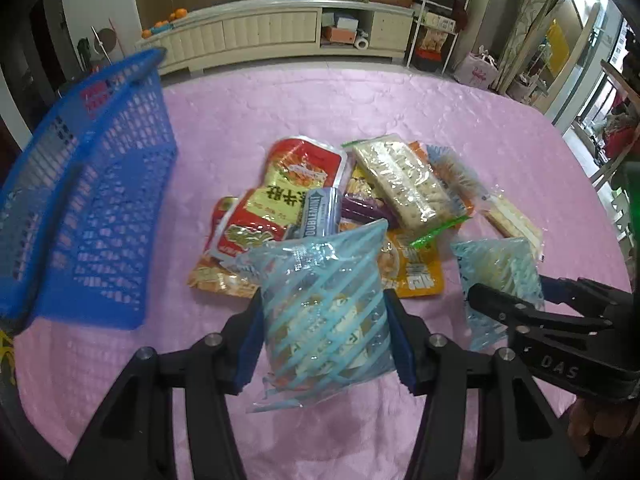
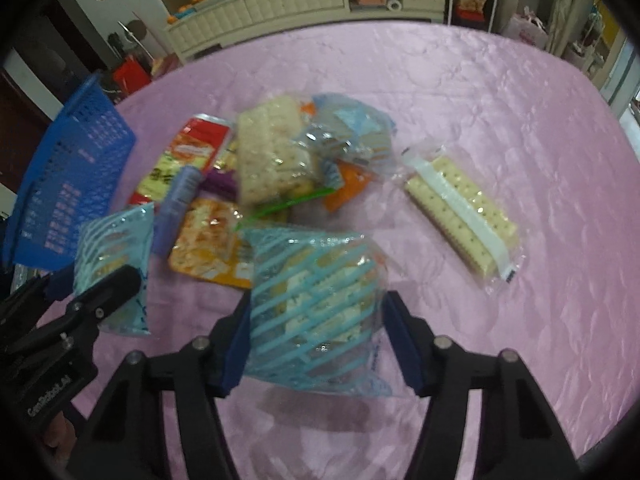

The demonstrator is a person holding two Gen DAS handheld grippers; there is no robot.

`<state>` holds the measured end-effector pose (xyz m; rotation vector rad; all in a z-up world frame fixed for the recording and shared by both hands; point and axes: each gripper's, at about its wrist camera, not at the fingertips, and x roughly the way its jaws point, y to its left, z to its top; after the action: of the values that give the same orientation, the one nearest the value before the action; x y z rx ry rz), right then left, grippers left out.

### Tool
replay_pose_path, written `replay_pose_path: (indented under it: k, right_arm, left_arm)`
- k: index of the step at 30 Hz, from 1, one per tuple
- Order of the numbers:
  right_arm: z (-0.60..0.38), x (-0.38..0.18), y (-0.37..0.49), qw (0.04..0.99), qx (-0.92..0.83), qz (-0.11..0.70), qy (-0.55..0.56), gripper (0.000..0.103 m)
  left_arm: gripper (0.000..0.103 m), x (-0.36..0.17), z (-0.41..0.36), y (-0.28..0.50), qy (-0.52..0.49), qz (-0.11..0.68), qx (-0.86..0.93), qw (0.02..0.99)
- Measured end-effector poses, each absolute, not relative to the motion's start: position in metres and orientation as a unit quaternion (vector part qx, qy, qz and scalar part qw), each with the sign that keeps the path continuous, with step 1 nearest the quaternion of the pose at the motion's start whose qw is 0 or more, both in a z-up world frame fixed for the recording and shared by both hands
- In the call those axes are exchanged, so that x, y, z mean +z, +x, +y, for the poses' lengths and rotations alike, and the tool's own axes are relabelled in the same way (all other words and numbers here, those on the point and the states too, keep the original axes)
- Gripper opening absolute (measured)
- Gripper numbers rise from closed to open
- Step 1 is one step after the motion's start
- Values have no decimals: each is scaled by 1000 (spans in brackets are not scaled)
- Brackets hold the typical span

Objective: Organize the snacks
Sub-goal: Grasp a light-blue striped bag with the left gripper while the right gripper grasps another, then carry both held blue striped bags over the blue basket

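My left gripper (image 1: pixel 324 304) is shut on a blue-striped clear snack bag (image 1: pixel 324 332) and holds it just above the pink cloth; its shadow lies beneath. It also shows at the lower left of the right wrist view, left gripper (image 2: pixel 96 284) with that bag (image 2: pixel 116 236). My right gripper (image 2: pixel 316 308) straddles a second blue-striped bag (image 2: pixel 316 296) lying on the cloth. Its left pad touches the bag, while a thin gap shows at the right pad. In the left wrist view the right gripper (image 1: pixel 516 292) sits low beside this bag (image 1: pixel 496 264).
A blue mesh basket (image 1: pixel 88 220) (image 2: pixel 68 184) stands tilted at the left. A pile of snack packs (image 1: pixel 320 200) (image 2: pixel 272 160) lies mid-table. A clear cracker pack (image 2: pixel 460 216) (image 1: pixel 508 220) lies apart on the right. Pink cloth (image 2: pixel 500 100) covers the table.
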<state>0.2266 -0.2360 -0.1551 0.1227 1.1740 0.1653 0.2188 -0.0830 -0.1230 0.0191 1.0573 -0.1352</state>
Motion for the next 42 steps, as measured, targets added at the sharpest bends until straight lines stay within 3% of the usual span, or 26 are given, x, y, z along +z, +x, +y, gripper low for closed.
replay_pose_path:
  k: [16,27,35,42]
  right_arm:
    - [-190,-27,159,885,126,445,52,67]
    - [-127,25,137,902,180,392,36,67]
    - [-64,46,150,900,220,375,22,67]
    - [-10,24,194,883,236,405,4,67]
  left_arm:
    - [53,-9,-35,148,-3,424,-67,903]
    - [53,47,33,123,2,368,-35,929]
    - [53,52,88,141,-10,366,-29,930]
    - [53,28,127,185,-17,393,-15,919]
